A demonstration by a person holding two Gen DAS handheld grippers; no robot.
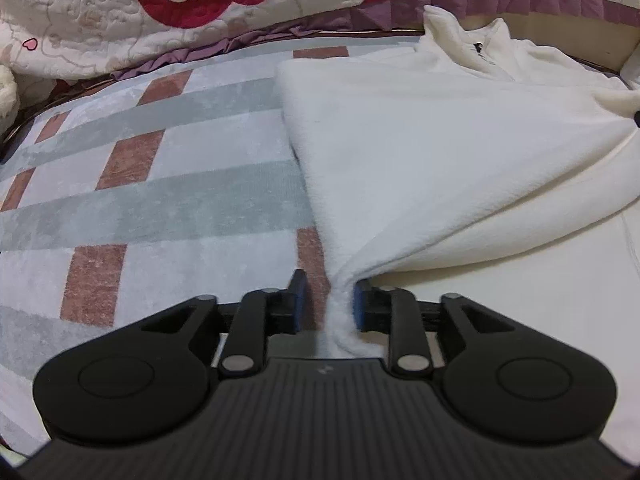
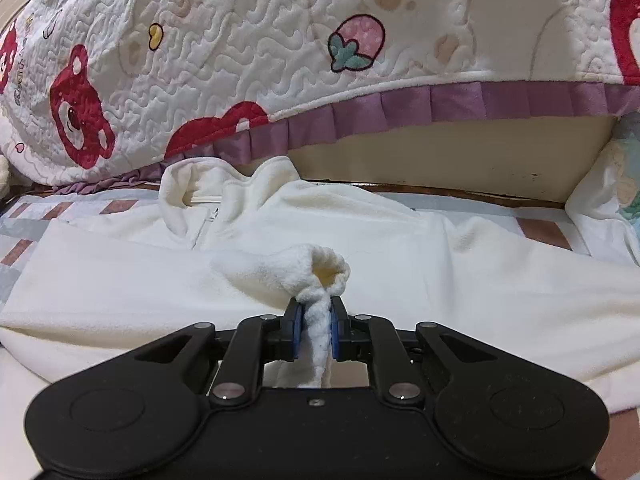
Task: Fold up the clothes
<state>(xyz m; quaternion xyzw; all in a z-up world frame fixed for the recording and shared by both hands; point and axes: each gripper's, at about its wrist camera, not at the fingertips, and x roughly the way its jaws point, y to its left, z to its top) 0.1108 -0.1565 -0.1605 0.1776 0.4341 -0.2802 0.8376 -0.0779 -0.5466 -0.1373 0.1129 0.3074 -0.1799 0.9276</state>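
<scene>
My soft white fleece jacket (image 1: 440,152) lies spread on the bed, over a gray and white blanket with brown-red squares (image 1: 160,184).

My left gripper (image 1: 326,304) has its jaws a little apart. A bunched corner of the jacket runs between them. It lies against the blue pad on the 3 o'clock side, but there is a gap on the 9 o'clock side, so I am not squeezing it. From my jaws the jacket fans out toward 12 and 2 o'clock.

My right gripper (image 2: 316,330) has its jaws nearly closed, and they pinch the end of a sleeve (image 2: 320,276). The round open cuff puffs up just past the tips at 12 o'clock. The rest of the jacket lies flat behind it, with the collar and zipper (image 2: 208,216) at 11 o'clock.

A puffy quilt with red bears and a purple frill (image 2: 280,40) is piled at the far edge of the bed, at 12 o'clock.
</scene>
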